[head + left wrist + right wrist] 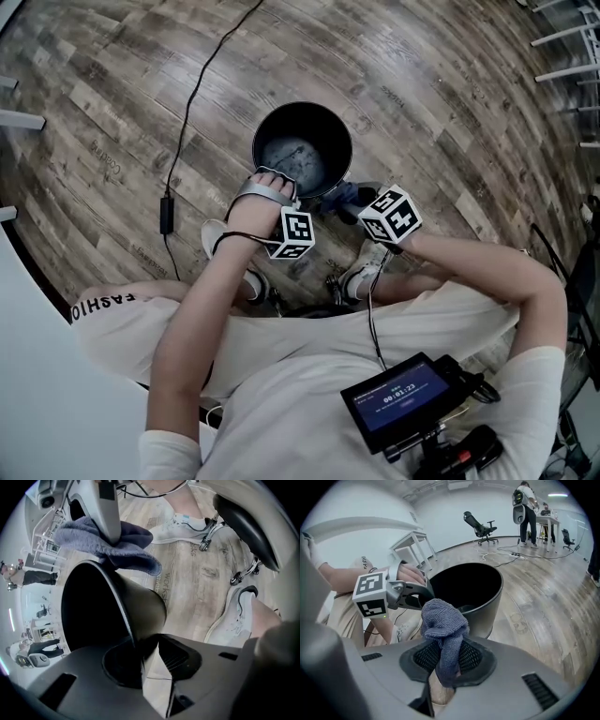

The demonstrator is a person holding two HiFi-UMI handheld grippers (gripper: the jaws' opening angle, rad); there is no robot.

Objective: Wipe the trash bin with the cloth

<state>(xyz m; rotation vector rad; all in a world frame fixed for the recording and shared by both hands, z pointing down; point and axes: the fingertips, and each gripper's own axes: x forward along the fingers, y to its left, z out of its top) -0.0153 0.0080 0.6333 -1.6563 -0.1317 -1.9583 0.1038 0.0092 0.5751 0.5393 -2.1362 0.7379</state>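
The right gripper is closed on the cloth, which stands up from the pads as a tight bunch with one fold hanging down. The left gripper is closed on the bin, with the thin wall running down between its jaws.

In the head view, the left gripper bites the bin's rim at about 7 o'clock. The right gripper sits just outside the rim at about 5 o'clock, holding the cloth beside the wall. I cannot tell whether the cloth touches the rim.

The wiping seems about to start. To do it well, the left clamp should hold the bin steady while the right one presses the wad flat against the wall, not just its tip. The bunch is small, so short overlapping strokes would cover more than one long sweep. Working round from 5 o'clock through 3 towards 12 stays clear of the left jaws; the stretch near 7 o'clock needs a fresh hold on the rim. The dull patch on the bin's bottom will need a deeper reach.

Beyond the bin lie the plank floor and a cable at 11 o'clock. Far off in the right gripper view stands a chair.
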